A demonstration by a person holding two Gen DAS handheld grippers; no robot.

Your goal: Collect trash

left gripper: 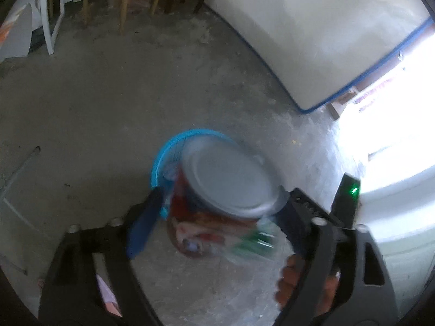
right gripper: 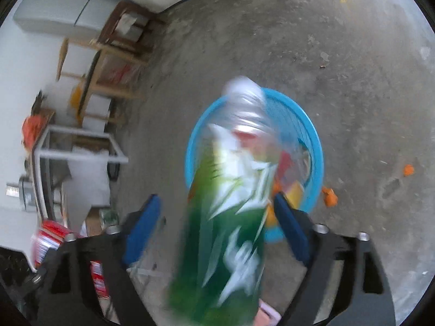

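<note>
A round tin (left gripper: 225, 182) with a grey lid and a red label sits blurred between the blue pads of my left gripper (left gripper: 221, 194). The jaws stand wide; the left pad is clear of the tin, and the tin hangs over the blue basket (left gripper: 174, 146). In the right wrist view a green-labelled plastic bottle (right gripper: 231, 217) is blurred between the pads of my right gripper (right gripper: 214, 198), with a gap on its left side, above the same basket (right gripper: 312, 135). The bottle (left gripper: 255, 241) also shows under the tin. Red and yellow trash (right gripper: 285, 163) lies in the basket.
Bare concrete floor surrounds the basket. Orange scraps (right gripper: 330, 197) lie right of it. Wooden chair legs (left gripper: 125, 0) and a white frame (left gripper: 51, 27) stand at the back, a white wall (left gripper: 326, 40) to the right. Wooden shelves (right gripper: 117, 62) and red packets (right gripper: 49, 239) are at the left. A hand (left gripper: 299, 279) shows at lower right.
</note>
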